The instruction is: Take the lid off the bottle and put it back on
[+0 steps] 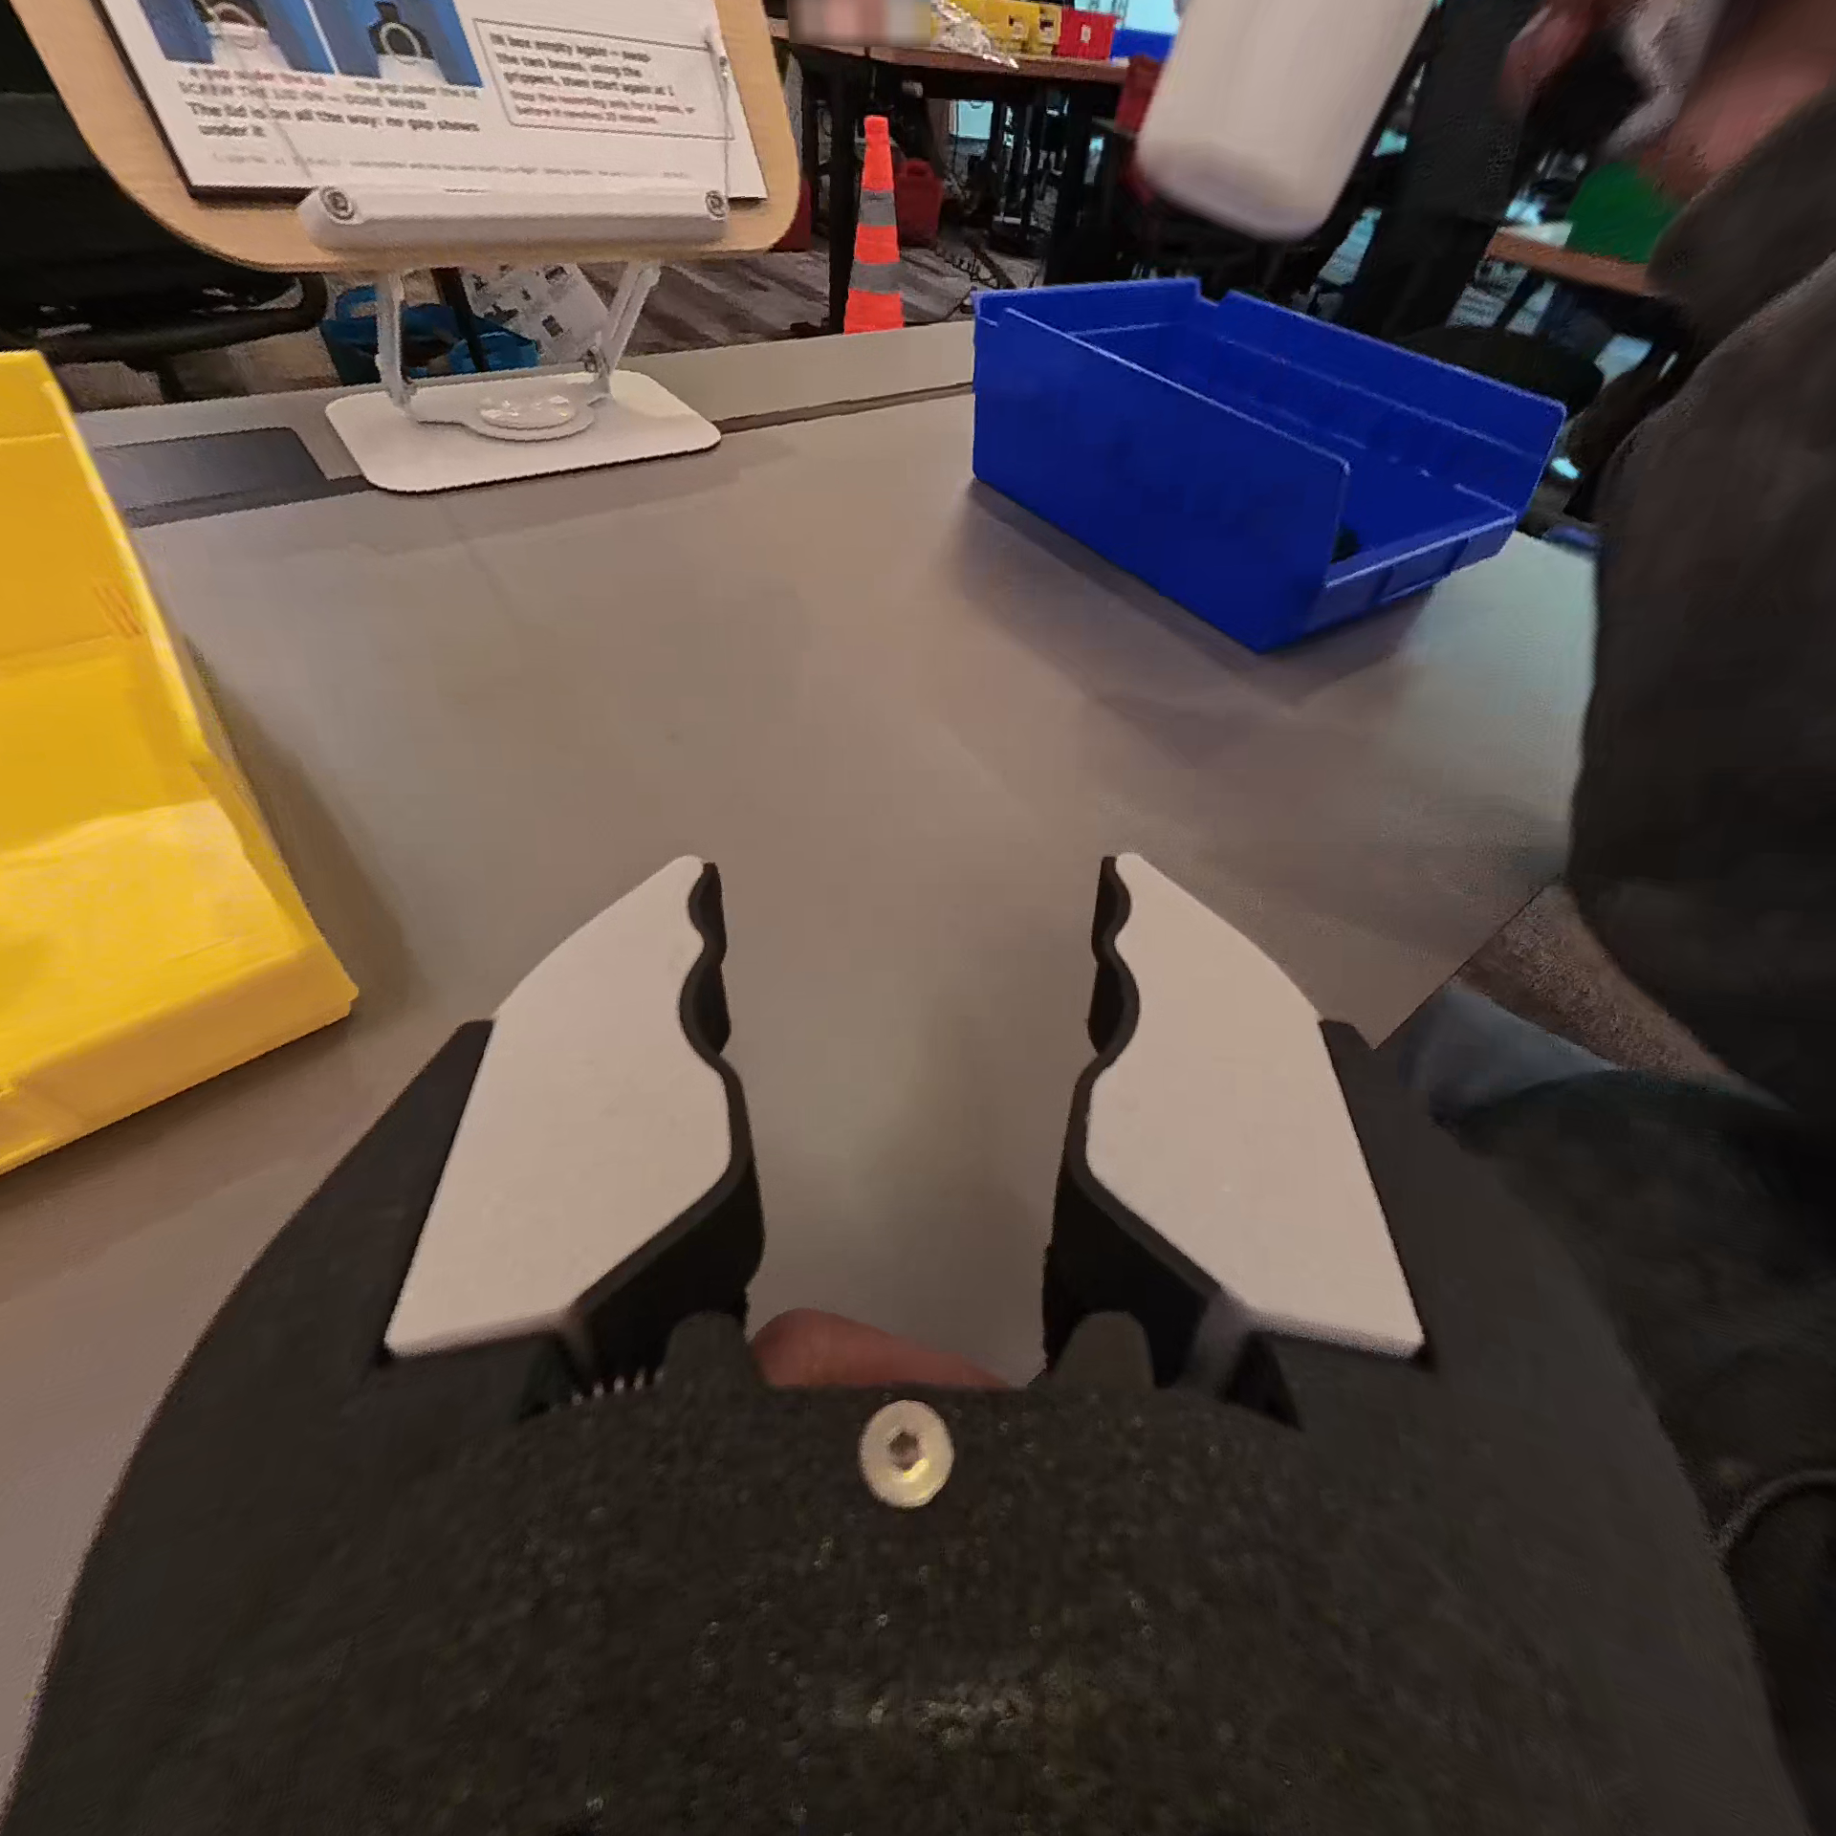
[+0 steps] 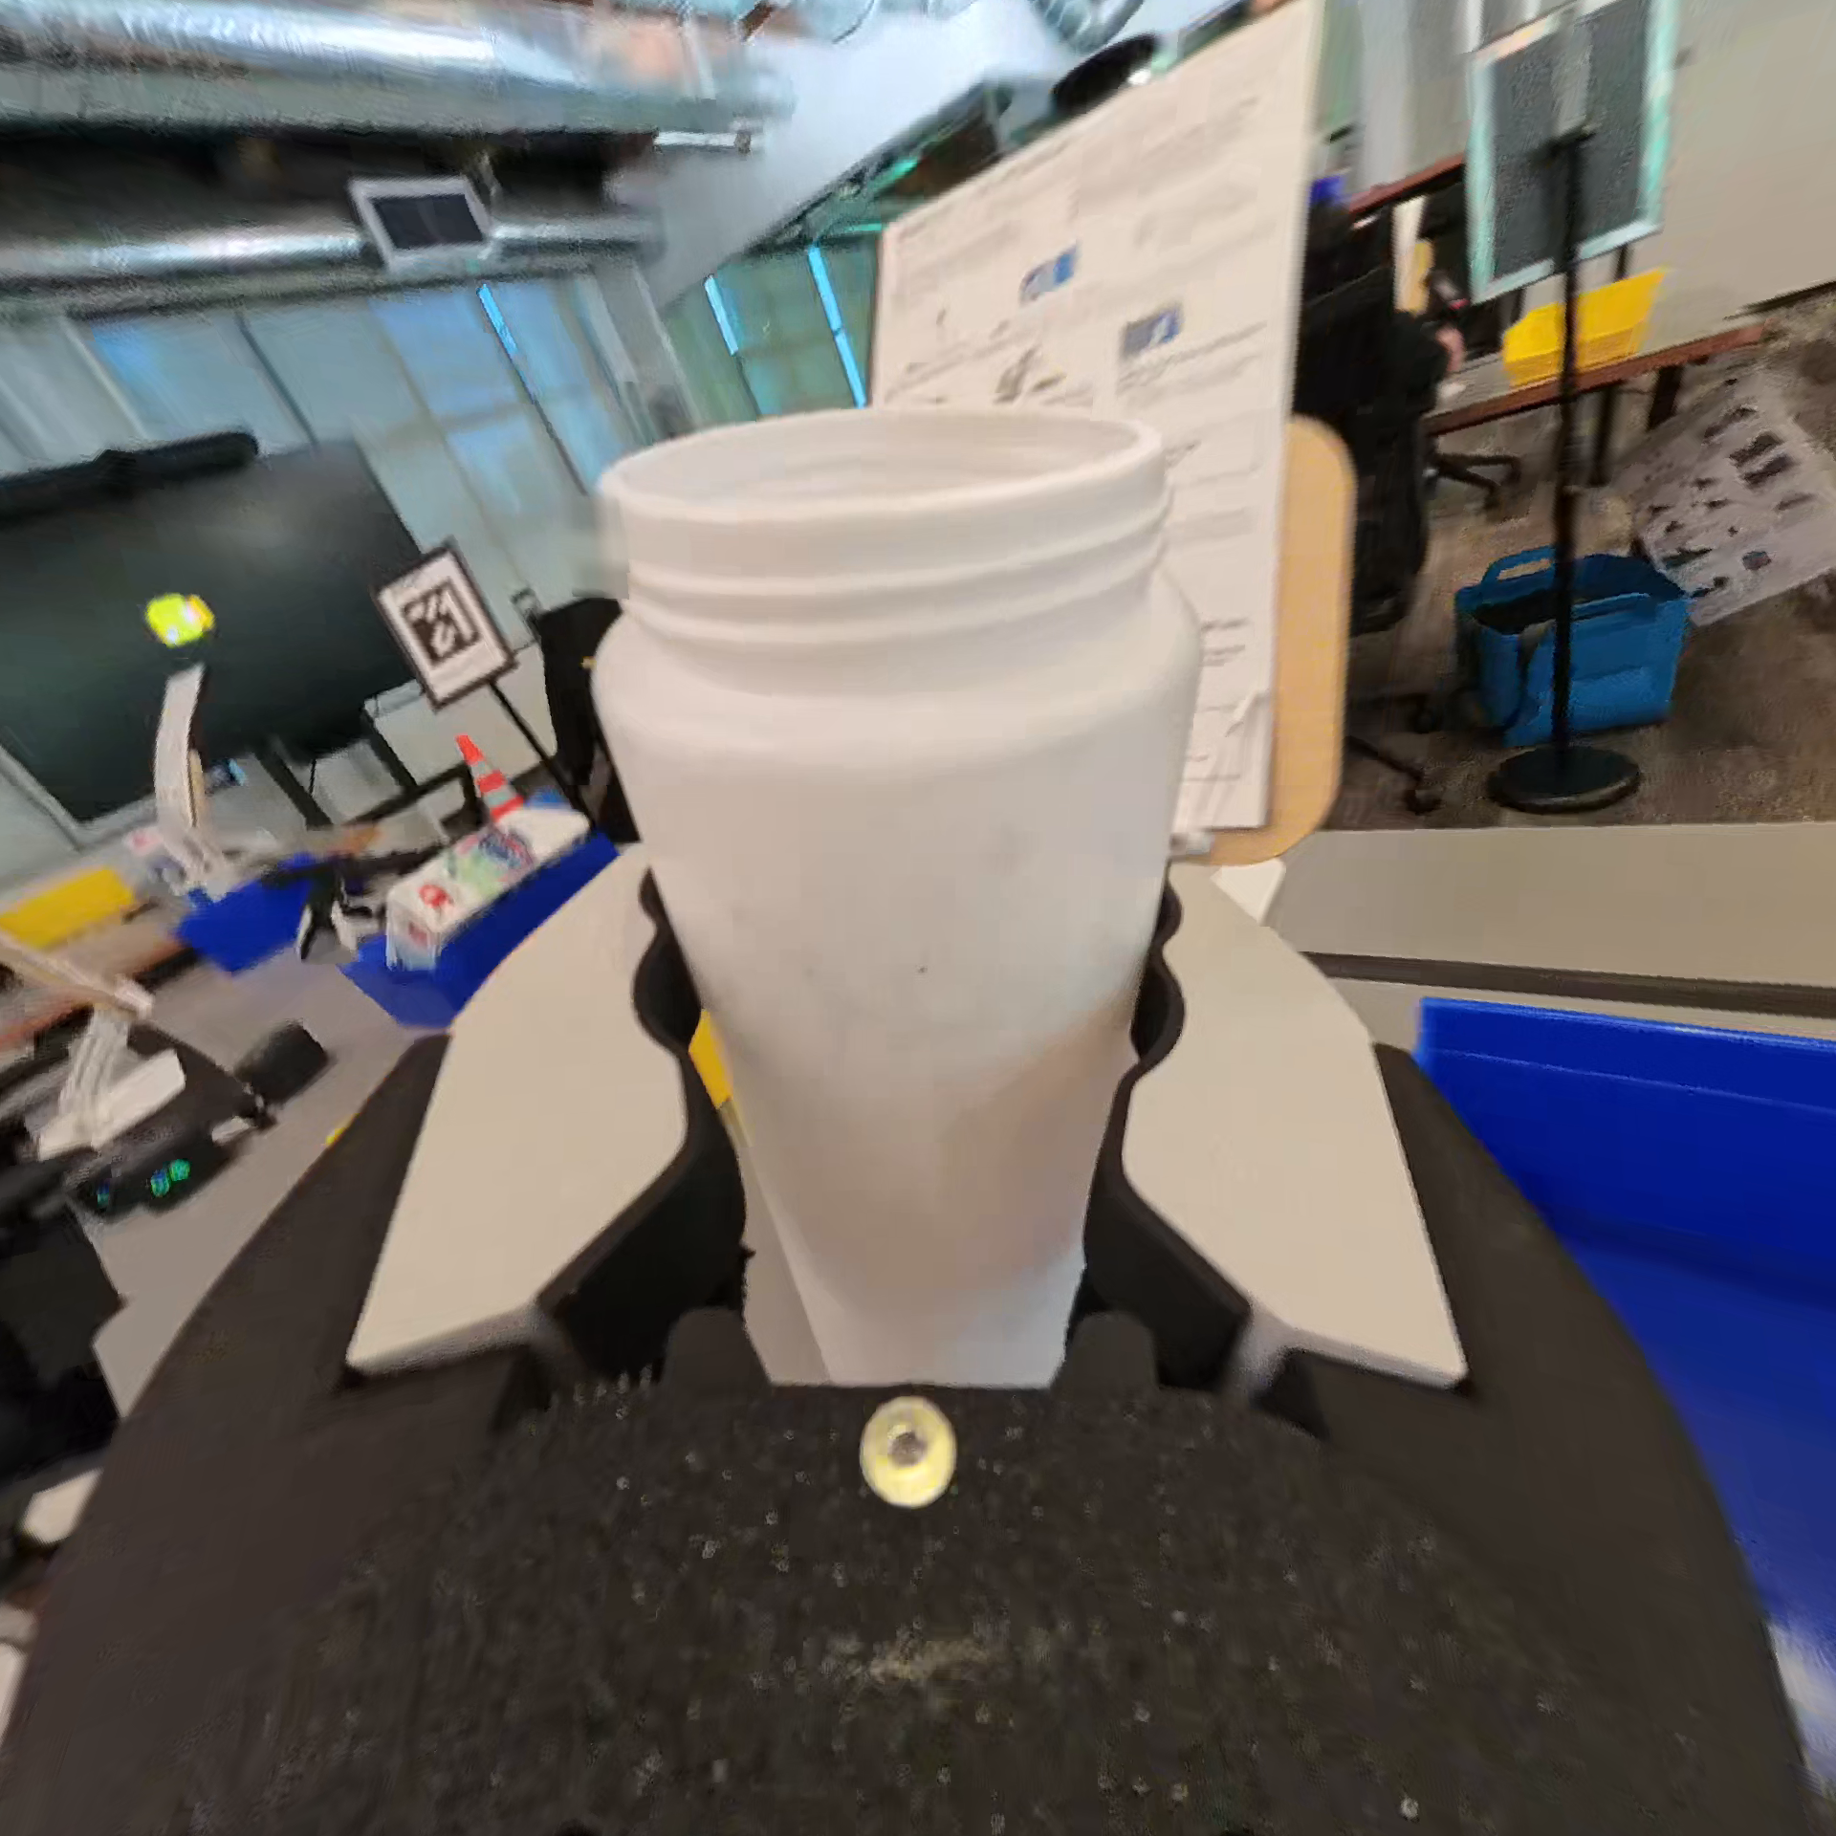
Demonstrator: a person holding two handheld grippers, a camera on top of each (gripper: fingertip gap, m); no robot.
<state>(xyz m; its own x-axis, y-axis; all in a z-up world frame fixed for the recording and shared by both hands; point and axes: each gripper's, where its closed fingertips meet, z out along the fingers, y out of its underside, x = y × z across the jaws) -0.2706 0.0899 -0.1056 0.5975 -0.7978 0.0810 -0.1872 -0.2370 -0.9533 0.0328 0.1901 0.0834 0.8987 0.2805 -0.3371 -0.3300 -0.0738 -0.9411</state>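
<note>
Starting at your 9 o'clock in the left wrist view: the yellow bin (image 1: 129, 795) sits on the surface (image 1: 795, 695) w/ nothing visible in it. At 11 the document stand (image 1: 517, 417) holds its sheet up; you could clip it w/ a wide swing, so keep the left hand low.

Your left gripper (image 1: 909, 944) hangs over bare surface, jaws apart, nothing between them. No lid shows in either view, so I can't tell where it is. That's risk no. 1: w/o the lid located you may sweep around hunting for it, and the blur says the hands are moving fast already.

At 1 o'clock is the blue bin (image 1: 1242, 467); something dark shows at its open front corner, too small to ID. Above it, at 2, the bottle (image 1: 1262, 109) is up in the air, tilted and blurred.

The right wrist view shows why: your right gripper (image 2: 909, 954) has its jaws clamped on the lower body of the bottle (image 2: 894, 844), mouth open, threads bare, neck pointing away from the camera. The blue bin (image 2: 1639, 1192) is at 4 here.

Risks from this grip:
- Smooth white plastic, held low w/ most of the body sticking out past the jaws; a fast swing could lever it loose.
- If the bottle stays tilted when the lid comes on, I'd expect cross-threading.
- Twisting the lid on will try to spin the bottle in the jaws unless you squeeze firmly.
</note>
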